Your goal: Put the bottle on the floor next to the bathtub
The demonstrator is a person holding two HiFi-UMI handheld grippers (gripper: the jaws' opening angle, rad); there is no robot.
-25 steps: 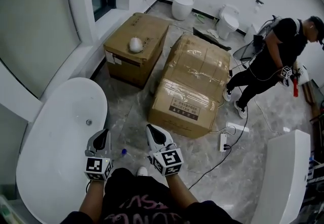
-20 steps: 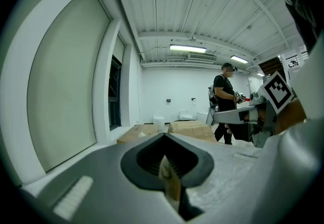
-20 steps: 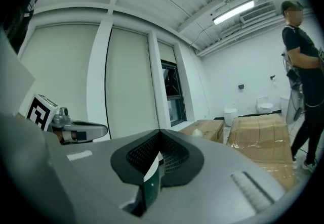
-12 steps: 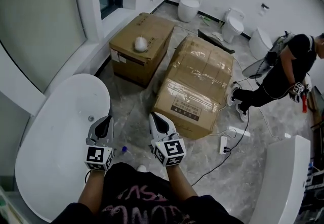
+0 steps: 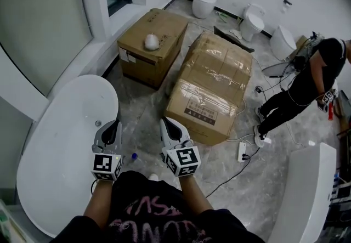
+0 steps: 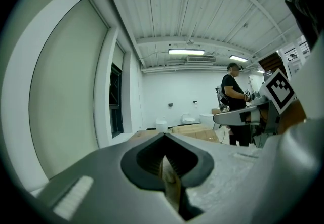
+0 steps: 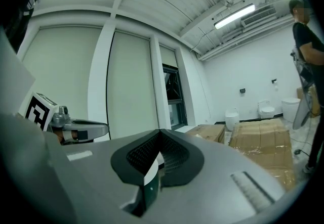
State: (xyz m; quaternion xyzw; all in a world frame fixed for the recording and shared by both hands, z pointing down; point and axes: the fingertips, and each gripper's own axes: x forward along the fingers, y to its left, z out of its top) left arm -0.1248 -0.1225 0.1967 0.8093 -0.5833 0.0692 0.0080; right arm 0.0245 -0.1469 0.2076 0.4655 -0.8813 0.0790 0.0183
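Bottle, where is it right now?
In the head view the bottle sits on the floor beside the bathtub, between the left gripper and the right gripper.

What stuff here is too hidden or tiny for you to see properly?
Bottle, head view: just a tiny blue speck on the floor beside the bathtub; shape too small to tell.
Big box label, head view: print too small to read.
White lump on the smaller box, head view: too small to identify.
Both gripper views: the shut jaws fill the bottom; no bottle shows.
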